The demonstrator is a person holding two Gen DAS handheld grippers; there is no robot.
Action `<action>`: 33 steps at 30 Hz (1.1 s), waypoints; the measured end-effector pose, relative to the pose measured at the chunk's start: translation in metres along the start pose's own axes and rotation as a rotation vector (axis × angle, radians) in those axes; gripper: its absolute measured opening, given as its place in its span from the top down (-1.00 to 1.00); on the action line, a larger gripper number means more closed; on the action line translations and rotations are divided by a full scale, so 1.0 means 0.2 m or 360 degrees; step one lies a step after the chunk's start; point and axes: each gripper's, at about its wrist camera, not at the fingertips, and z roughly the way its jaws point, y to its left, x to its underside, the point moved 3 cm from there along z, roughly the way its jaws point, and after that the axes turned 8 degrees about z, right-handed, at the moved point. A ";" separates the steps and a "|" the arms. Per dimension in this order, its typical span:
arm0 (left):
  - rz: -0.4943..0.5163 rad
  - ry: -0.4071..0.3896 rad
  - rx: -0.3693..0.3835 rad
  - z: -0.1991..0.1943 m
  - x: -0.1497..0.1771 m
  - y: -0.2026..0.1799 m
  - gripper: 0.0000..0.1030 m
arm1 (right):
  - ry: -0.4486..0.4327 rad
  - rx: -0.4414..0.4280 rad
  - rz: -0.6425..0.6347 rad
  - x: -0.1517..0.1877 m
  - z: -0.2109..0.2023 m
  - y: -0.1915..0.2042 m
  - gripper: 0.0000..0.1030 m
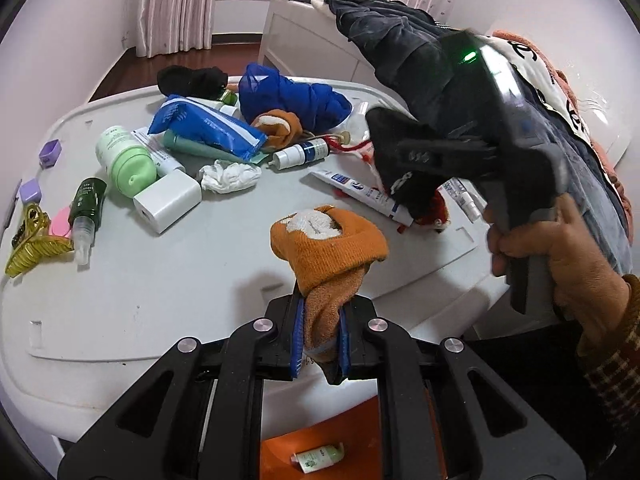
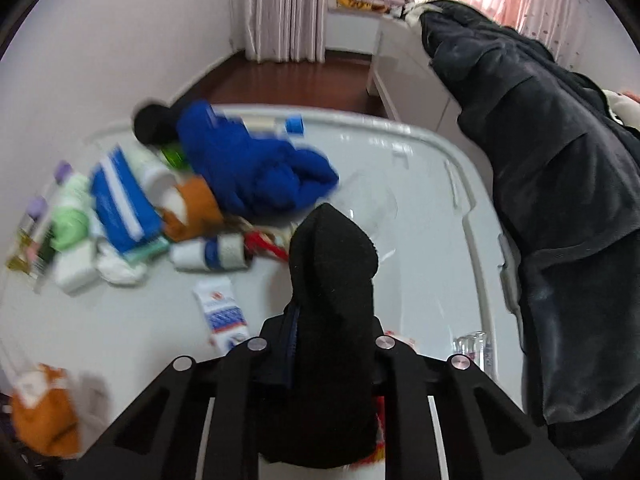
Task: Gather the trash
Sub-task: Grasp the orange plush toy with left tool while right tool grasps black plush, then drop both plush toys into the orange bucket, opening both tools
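Note:
My left gripper (image 1: 322, 334) is shut on an orange sock (image 1: 328, 248) with a white toe patch, held just above the white table (image 1: 160, 300). My right gripper (image 2: 332, 336) is shut on a black sock (image 2: 332, 280); in the left wrist view it hangs at the right (image 1: 404, 168) over a toothpaste tube (image 1: 360, 192). A crumpled white tissue (image 1: 228, 176) lies mid-table. A second orange sock (image 1: 276, 126) lies beside the blue cloth (image 1: 292, 96). The right wrist view is motion-blurred.
Bottles, a green-capped tube (image 1: 124, 160), a white box (image 1: 166, 200), a blue pouch (image 1: 204, 128), hair clips (image 1: 32, 244) and another black sock (image 1: 192, 80) crowd the table's far left. An orange bin (image 1: 320, 452) with a small tube sits below. Dark clothes (image 2: 540, 180) hang at the right.

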 end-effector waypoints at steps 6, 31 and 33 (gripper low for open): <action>0.0031 -0.0018 0.0009 -0.08 0.00 -0.05 0.76 | -0.0150 -0.0182 0.0016 0.00 -0.30 0.02 0.71; -0.0047 0.0614 0.0194 -0.21 0.75 -0.29 0.64 | 0.0386 -0.0586 -0.0072 0.97 -0.61 0.25 0.60; -0.0091 0.0693 0.0204 -0.18 0.78 -0.28 0.24 | 0.0526 -0.0527 -0.0057 1.06 -0.53 0.26 -0.12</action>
